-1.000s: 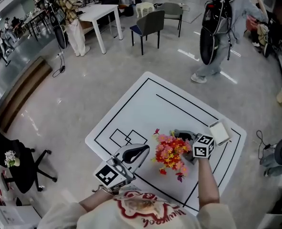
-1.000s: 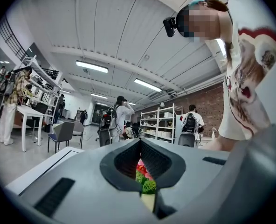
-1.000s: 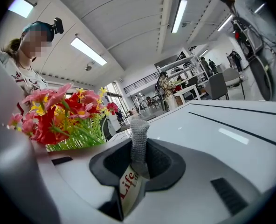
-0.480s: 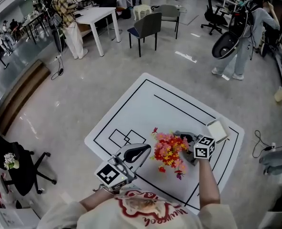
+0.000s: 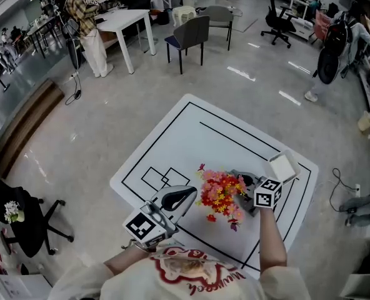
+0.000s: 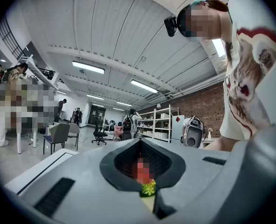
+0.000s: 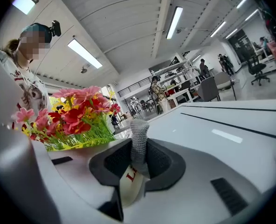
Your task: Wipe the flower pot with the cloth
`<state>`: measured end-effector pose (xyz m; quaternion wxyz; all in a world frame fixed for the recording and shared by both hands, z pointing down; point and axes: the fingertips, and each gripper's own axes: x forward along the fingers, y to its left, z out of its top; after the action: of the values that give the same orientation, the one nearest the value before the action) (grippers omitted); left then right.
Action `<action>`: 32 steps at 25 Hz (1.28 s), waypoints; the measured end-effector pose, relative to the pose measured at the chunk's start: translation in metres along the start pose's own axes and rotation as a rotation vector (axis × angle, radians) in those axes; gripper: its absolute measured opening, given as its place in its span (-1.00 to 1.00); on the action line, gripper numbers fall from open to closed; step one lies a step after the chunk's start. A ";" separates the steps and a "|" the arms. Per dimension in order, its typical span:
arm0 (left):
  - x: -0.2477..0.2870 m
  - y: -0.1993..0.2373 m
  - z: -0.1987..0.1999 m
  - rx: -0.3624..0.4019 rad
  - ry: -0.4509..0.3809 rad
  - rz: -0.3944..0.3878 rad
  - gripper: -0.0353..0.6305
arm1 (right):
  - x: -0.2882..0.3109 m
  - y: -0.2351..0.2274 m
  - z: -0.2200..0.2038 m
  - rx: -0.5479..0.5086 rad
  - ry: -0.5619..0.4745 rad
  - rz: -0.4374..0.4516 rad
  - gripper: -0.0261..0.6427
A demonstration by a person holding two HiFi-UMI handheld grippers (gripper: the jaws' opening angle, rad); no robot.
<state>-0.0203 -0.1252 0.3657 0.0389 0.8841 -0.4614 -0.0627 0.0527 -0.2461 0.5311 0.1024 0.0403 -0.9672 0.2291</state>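
The flower pot carries a bunch of red, pink and yellow flowers (image 5: 221, 195) on the white table (image 5: 191, 136); the blooms hide the pot itself. My right gripper (image 5: 240, 180) sits at the flowers' right side, shut on a grey knitted cloth (image 7: 139, 141) with a white label. In the right gripper view the flowers (image 7: 75, 113) rise just left of the jaws (image 7: 137, 171). My left gripper (image 5: 190, 197) points at the flowers from the left and is shut with nothing held. The left gripper view (image 6: 147, 190) shows a bit of the flowers (image 6: 148, 188) through the closed jaws.
A pale box-like object (image 5: 283, 166) lies on the table beyond the right gripper. Black lines and small squares (image 5: 163, 179) mark the table top. Chairs (image 5: 191, 36), a white desk (image 5: 125, 20) and people stand on the floor beyond.
Both grippers and the flowers stay where they were. A person with a backpack in the background has walked off to the right.
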 end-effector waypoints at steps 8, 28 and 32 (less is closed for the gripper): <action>-0.002 -0.004 -0.008 -0.009 0.041 -0.009 -0.88 | -0.008 0.001 -0.002 0.003 -0.016 -0.022 -0.70; -0.002 -0.014 -0.002 0.000 0.008 -0.073 -0.88 | -0.031 0.008 -0.010 0.033 -0.089 -0.127 -0.70; -0.002 -0.018 -0.002 -0.007 0.012 -0.086 -0.88 | -0.036 0.011 -0.013 0.037 -0.095 -0.142 -0.70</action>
<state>-0.0066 -0.1132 0.3656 0.0422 0.9033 -0.4225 -0.0608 0.0882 -0.2293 0.5295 0.0715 0.1217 -0.9613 0.2368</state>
